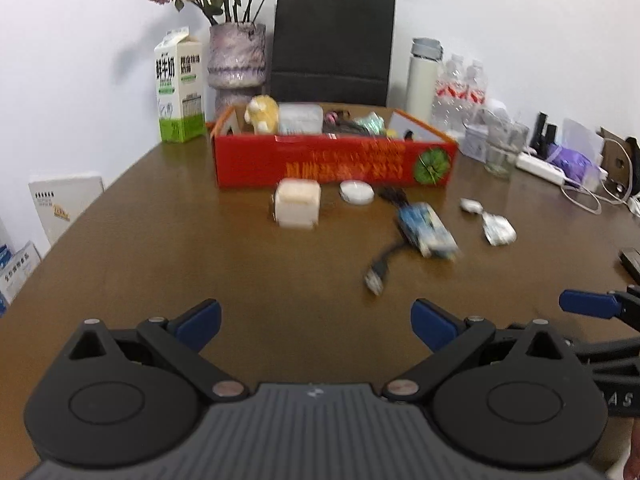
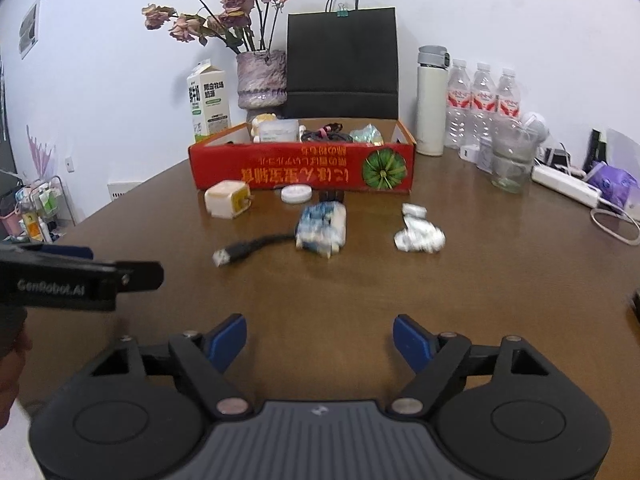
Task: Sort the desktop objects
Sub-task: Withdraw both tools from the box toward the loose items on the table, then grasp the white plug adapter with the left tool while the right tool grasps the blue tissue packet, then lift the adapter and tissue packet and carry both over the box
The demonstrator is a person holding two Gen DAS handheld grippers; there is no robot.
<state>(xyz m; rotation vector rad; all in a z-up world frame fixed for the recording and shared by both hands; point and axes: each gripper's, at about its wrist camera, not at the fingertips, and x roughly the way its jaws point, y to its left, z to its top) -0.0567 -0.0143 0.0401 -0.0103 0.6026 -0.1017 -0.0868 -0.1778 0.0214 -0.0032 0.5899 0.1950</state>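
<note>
A red cardboard box (image 1: 334, 160) (image 2: 304, 168) holding several small items stands mid-table. In front of it lie a cream cube charger (image 1: 298, 204) (image 2: 227, 199), a white round disc (image 1: 357, 192) (image 2: 296, 193), a blue-and-white packet (image 1: 427, 229) (image 2: 322, 228) with a black USB cable (image 1: 378, 270) (image 2: 248, 251), and crumpled silver foil (image 1: 498, 230) (image 2: 420, 236). My left gripper (image 1: 316, 322) is open over bare table, well short of them. My right gripper (image 2: 320, 342) is open too, with nothing between its fingers. One blue fingertip of it (image 1: 588, 304) shows at the left wrist view's right edge.
Along the wall stand a milk carton (image 1: 180, 88), a vase of dried roses (image 1: 237, 56), a black paper bag (image 1: 332, 44), a white flask (image 2: 431, 100), water bottles (image 2: 482, 100) and a glass (image 2: 510, 164). A power strip (image 2: 566, 186) and cables lie far right.
</note>
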